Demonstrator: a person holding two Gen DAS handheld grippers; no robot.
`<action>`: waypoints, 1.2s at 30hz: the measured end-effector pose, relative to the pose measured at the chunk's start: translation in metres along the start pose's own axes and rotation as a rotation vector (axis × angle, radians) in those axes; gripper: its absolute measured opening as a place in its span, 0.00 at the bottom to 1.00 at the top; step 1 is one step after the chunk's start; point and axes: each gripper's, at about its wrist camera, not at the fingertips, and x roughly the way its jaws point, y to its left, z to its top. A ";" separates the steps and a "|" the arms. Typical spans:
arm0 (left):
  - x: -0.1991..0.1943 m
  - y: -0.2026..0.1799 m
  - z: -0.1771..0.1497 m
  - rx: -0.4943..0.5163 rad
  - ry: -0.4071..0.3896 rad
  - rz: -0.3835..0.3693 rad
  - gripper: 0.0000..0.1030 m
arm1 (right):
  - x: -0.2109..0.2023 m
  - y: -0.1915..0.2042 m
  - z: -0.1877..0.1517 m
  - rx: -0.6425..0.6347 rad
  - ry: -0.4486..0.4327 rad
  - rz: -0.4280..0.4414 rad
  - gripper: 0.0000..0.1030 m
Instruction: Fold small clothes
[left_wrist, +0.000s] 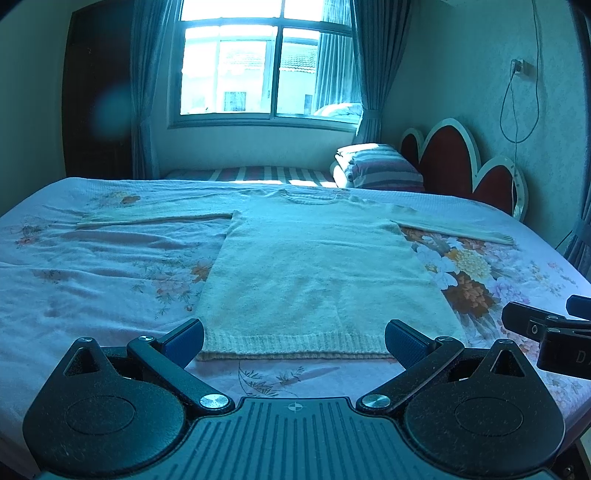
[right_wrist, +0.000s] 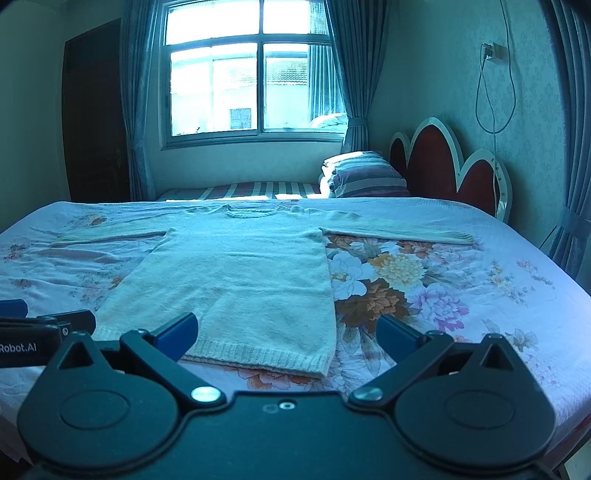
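My left gripper (left_wrist: 294, 339) and right gripper (right_wrist: 286, 334) both gape wide, empty, above the cream knit sweater (left_wrist: 317, 273) lying flat at twelve o'clock, seemingly unfolded, on the floral bedsheet (left_wrist: 92, 266).

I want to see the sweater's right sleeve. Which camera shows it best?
The right wrist view: the cream knitted sweater's right sleeve lies nearer the middle, cuff clear against the flowered bedsheet. The left wrist view shows it too, further off to the side.

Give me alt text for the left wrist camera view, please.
A pale knit sweater lies flat, sleeves spread, on a floral bedsheet. The open left gripper hovers at its ribbed hem, with the right gripper at the right edge and a sunlit window behind.
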 end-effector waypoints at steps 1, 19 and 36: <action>0.002 0.001 0.001 -0.001 0.001 0.002 1.00 | 0.001 0.000 0.000 0.001 -0.001 -0.001 1.00; 0.150 0.028 0.072 -0.060 0.046 0.110 1.00 | 0.137 -0.164 0.084 0.300 -0.092 -0.065 0.68; 0.280 0.037 0.103 -0.073 0.259 0.310 1.00 | 0.375 -0.420 0.041 0.969 0.006 -0.164 0.39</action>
